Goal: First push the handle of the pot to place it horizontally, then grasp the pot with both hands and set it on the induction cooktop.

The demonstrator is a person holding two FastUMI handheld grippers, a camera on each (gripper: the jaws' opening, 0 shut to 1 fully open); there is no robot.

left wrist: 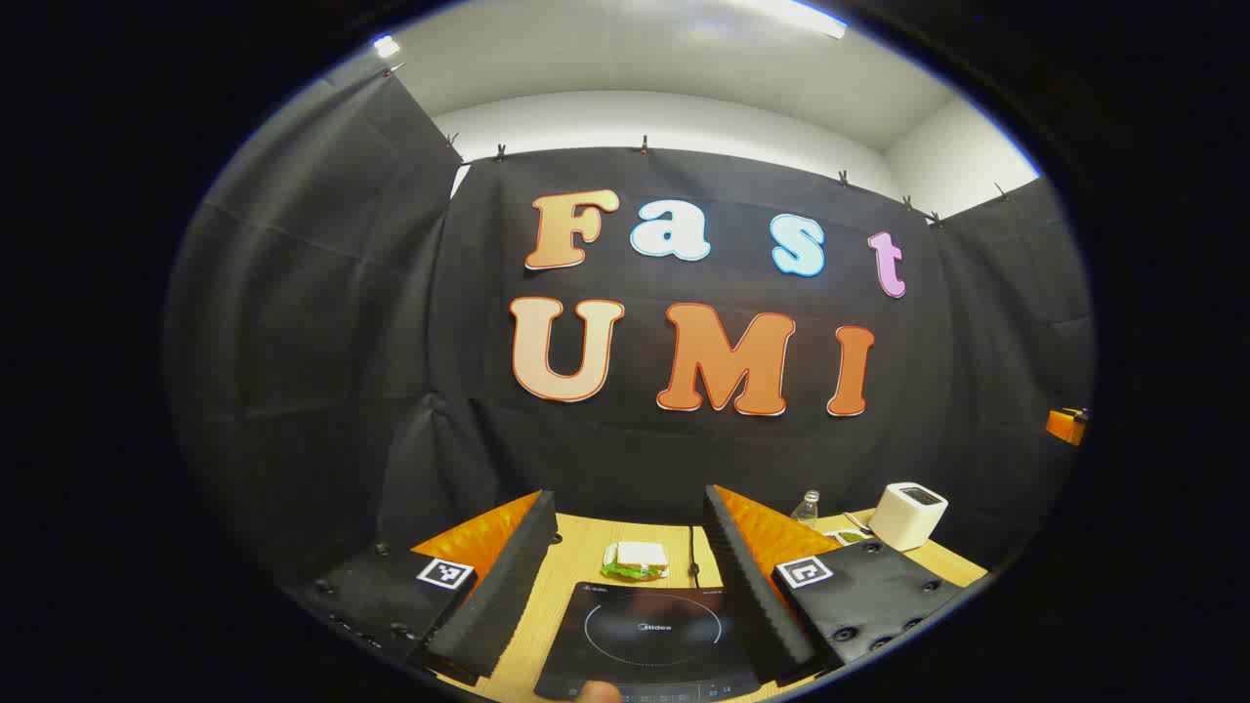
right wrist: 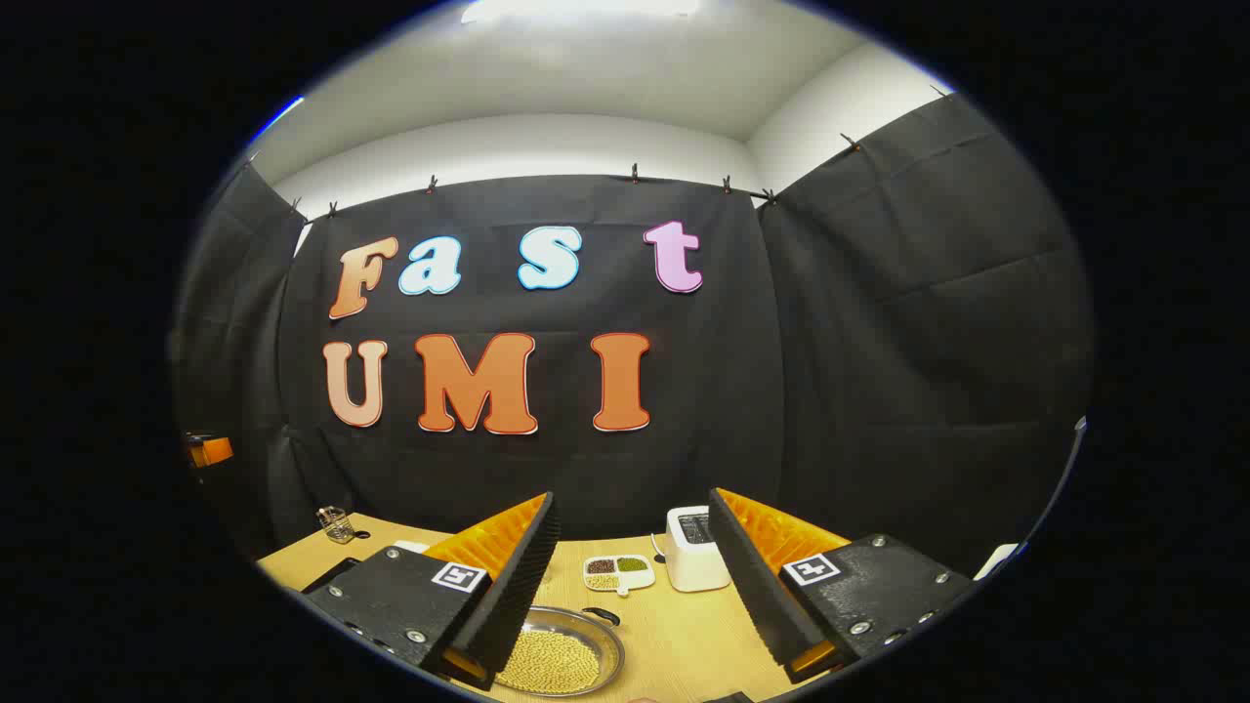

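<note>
Both grippers held level above table, jaws spread, holding nothing. Pot [right wrist: 557, 661] of yellow grains low between right gripper [right wrist: 633, 566] fingers, nearer left finger; handle [right wrist: 603, 615] points away. Induction cooktop [left wrist: 654, 640] lies under left gripper [left wrist: 630, 576]. Right hand looks nearer for push.

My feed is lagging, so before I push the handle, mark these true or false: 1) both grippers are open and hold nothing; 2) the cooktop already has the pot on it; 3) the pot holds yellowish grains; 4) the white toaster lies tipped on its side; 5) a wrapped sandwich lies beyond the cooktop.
1) True: the left gripper and the right gripper both stand open with nothing between their fingers.
2) False: the cooktop is bare.
3) True: the pot is full of yellowish grains.
4) False: the toaster stands upright on the table.
5) True: the sandwich lies just past the cooktop's far edge.
</note>
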